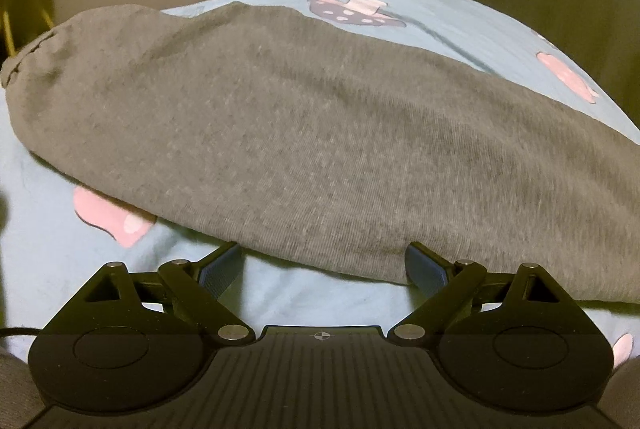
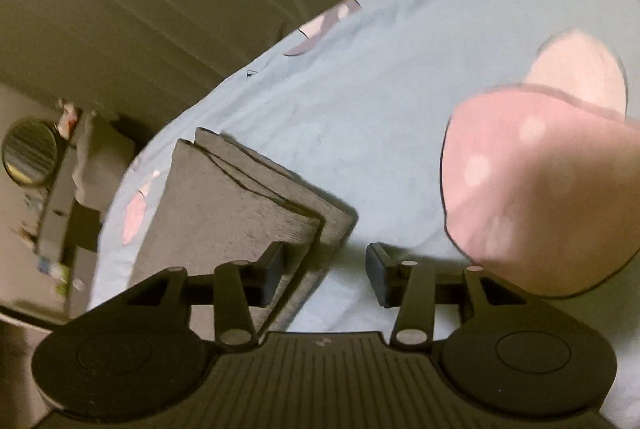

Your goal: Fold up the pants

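Left claw (image 1: 323, 265) stood wide, empty, at the grey pants (image 1: 304, 133); right claw (image 2: 325, 271) part-open, holding nothing. Pants lay folded lengthwise on the bed (image 2: 380, 101); crosswise folds apparently remained.

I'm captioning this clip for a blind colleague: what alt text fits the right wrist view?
Folded grey pants lie stacked in layers on a light blue bedsheet printed with pink mushrooms. The right gripper hangs open in the foreground, its left finger over the pants' near corner, nothing held.
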Available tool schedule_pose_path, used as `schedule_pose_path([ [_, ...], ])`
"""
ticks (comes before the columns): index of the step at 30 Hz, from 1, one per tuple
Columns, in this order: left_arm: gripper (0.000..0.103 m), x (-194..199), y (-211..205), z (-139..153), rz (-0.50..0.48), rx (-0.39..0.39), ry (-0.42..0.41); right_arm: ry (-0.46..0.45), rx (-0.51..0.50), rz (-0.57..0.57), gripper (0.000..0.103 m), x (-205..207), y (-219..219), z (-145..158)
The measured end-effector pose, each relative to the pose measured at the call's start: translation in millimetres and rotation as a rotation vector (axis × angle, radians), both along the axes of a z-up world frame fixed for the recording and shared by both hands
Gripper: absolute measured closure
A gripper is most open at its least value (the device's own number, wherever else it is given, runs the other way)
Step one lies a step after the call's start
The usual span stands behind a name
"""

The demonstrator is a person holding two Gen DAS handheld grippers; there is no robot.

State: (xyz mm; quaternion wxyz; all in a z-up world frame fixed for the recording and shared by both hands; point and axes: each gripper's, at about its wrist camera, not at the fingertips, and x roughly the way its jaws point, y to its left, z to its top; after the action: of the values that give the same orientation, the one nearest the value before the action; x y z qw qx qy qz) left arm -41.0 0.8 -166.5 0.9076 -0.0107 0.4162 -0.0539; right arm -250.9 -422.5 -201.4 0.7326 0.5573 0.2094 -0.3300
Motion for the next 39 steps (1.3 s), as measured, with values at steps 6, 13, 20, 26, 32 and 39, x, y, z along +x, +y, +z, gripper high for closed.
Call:
schedule_pose_path([
  [6,0.008,1,1,0,0.007,-0.010,0.006,-0.164,0.133,-0.039,0.060,2,-11,-23],
  [13,0.008,1,0,-1,0.006,-0.005,0.002,-0.189,0.093,-0.011,0.081,4,-11,-17],
  [20,0.008,0,1,3,-0.002,0.000,0.020,-0.184,0.107,-0.007,0.071,15,-17,-19],
  [26,0.009,17,3,28,-0.043,0.063,0.071,-0.150,-0.005,0.031,0.086,21,-13,2],
  [32,0.008,27,36,46,-0.003,0.073,-0.033,-0.078,-0.349,0.169,0.091,60,35,73],
  [39,0.008,31,69,25,0.060,-0.182,0.032,-0.097,-0.585,0.511,0.091,150,137,120],
])
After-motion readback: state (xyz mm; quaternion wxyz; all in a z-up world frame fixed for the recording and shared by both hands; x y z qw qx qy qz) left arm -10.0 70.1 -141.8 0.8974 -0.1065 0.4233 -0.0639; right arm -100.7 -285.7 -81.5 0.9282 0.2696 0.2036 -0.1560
